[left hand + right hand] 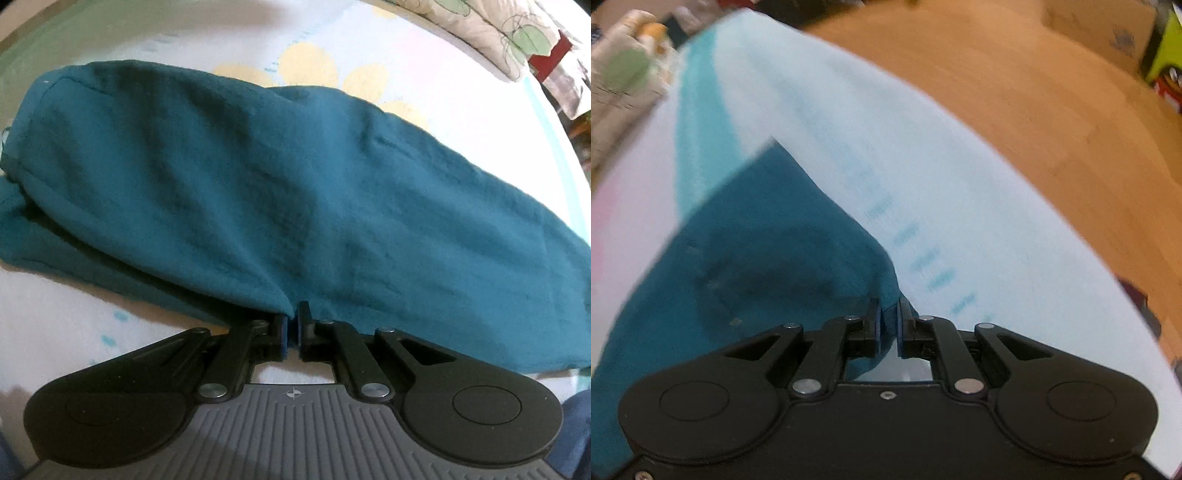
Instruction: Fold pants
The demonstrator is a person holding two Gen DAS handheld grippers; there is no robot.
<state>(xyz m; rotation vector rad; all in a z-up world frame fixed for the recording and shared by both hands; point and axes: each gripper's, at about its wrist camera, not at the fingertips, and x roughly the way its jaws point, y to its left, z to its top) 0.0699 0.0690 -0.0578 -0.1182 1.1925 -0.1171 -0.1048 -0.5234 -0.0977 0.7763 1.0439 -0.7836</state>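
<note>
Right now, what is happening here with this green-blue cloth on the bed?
A person is folding a pair of teal pants on a pale sheet, using a hand-held gripper in each hand. The left gripper is shut on the near edge of the pants, about in the middle. The right gripper is shut on a corner of the pants close to the edge of the sheet. The pants already lie doubled over.

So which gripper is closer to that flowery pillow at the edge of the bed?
Hard to call; probably neither by much. The left gripper grips the pants, pillow far ahead to its right. The right gripper grips them too, pillow ahead to its left.
</note>
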